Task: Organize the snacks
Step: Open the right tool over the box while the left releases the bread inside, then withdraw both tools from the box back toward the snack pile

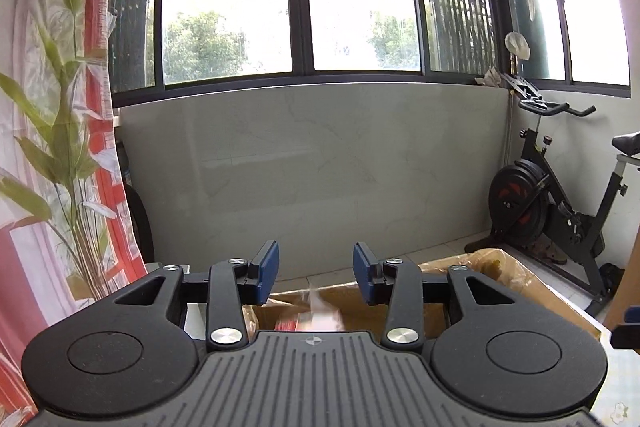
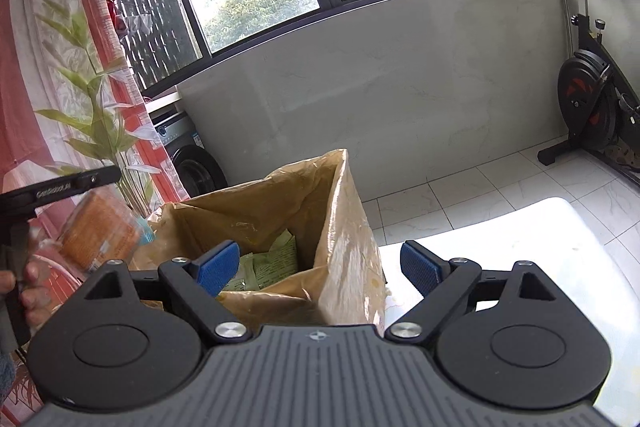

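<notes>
A cardboard box, lined with crinkled brown paper or film, is seen standing open just ahead of both grippers. Green snack packets are seen lying flat inside it, and in the left wrist view a blurred red and white packet is seen above the box interior, just below the left gripper. The blue pads of that gripper are held moderately apart with nothing pressed between them. The right gripper is spread wide over the box mouth and is empty.

An orange, clear-wrapped snack pack is seen at the left of the right wrist view, beside the person's hand; whether it is held cannot be told.

The packets are judged light, thin and soft, with slippery film that crumples easily; brittle contents may be crushed. A hold across a flat sealed edge or the narrow middle is judged best, with gentle pressure.
</notes>
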